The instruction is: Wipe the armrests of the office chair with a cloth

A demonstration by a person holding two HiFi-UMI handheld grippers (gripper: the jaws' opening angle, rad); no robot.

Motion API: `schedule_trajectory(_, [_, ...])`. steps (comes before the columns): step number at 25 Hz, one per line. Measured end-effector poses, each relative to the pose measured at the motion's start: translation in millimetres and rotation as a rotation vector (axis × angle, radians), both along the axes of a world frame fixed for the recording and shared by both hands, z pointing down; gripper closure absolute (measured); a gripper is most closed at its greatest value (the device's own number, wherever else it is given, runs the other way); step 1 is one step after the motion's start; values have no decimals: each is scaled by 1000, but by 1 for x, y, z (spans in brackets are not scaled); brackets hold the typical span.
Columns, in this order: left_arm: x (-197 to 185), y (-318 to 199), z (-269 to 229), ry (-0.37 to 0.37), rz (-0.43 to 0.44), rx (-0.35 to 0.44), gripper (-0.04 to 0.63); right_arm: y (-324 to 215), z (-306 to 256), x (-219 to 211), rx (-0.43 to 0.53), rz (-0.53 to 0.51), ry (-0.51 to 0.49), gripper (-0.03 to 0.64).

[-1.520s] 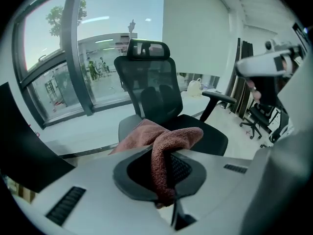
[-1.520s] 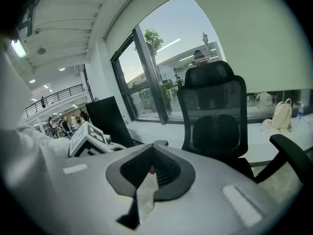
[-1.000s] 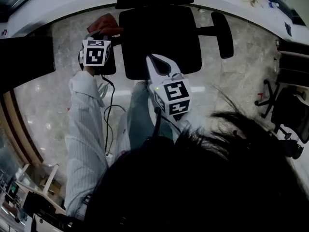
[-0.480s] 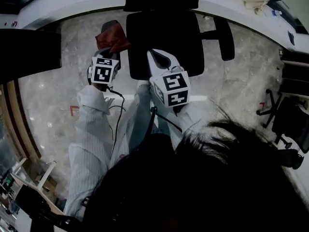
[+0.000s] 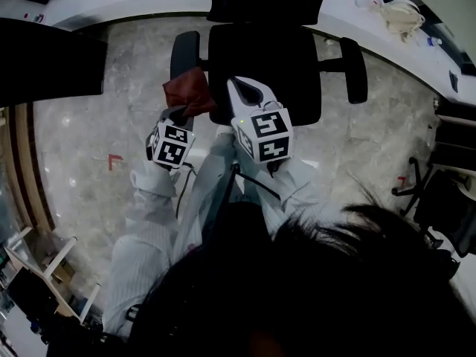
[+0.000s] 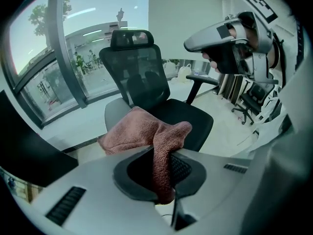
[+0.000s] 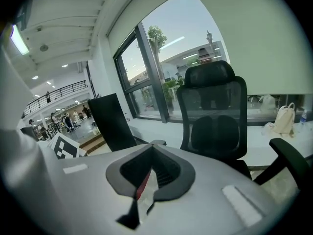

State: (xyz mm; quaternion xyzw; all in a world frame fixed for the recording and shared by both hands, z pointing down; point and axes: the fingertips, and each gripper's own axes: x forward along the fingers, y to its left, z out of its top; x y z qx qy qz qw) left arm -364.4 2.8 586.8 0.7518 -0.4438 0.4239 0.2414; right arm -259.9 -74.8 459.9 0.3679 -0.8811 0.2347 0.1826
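Head view: left claw (image 5: 181, 114) angled down, clamped on cloth (image 5: 187, 89) near armrest (image 5: 184, 50); right claw (image 5: 239, 88) closed, seemingly over seat (image 5: 286, 58).

Both sleeved arms (image 5: 152, 214) reached out ahead of the person. The left gripper (image 5: 181, 114) sat at nine o'clock of the right gripper (image 5: 242, 91). It tilted steeply down, nose toward one o'clock, with its jaws clamped on a reddish cloth (image 5: 190, 91). The right gripper aimed toward eleven o'clock at a shallower angle, jaws pressed together.
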Motion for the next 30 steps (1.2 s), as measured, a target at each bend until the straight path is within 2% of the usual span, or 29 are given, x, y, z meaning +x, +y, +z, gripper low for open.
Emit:
schedule_trajectory(4, [-4,-4,4,25,-21,7,566,1,6,-9,-14,-22,2,615])
schedule_trajectory(7, [-2,-19,0,39,0,-22,566,-6,14,-6,-36,-21,9,615])
schedule_trajectory(9, [-8,-35,-5,52,-23,-6,566,-9,18,-4,-48,-15,15,615])
schedule_trajectory(14, [-36,-108,-4,68,-154,39,566,-13,29,0,-67,6,30,615])
schedule_trajectory(16, [-43,-141,0,48,-192,59,566,-14,34,7,-79,22,38,615])
schedule_trajectory(18, [-47,-171,4,15,-206,76,566,-15,39,15,-94,44,46,615])
schedule_trajectory(21, [-42,-198,9,6,-192,53,566,-19,46,27,-115,83,53,615])
schedule_trajectory(24, [-35,-200,14,19,-177,33,566,-19,49,37,-124,105,55,615])
schedule_trajectory(27, [-33,-192,19,69,-191,44,566,-18,49,39,-122,112,55,615])
schedule_trajectory(30, [-34,-175,18,79,-203,9,566,-13,45,38,-111,104,50,615])
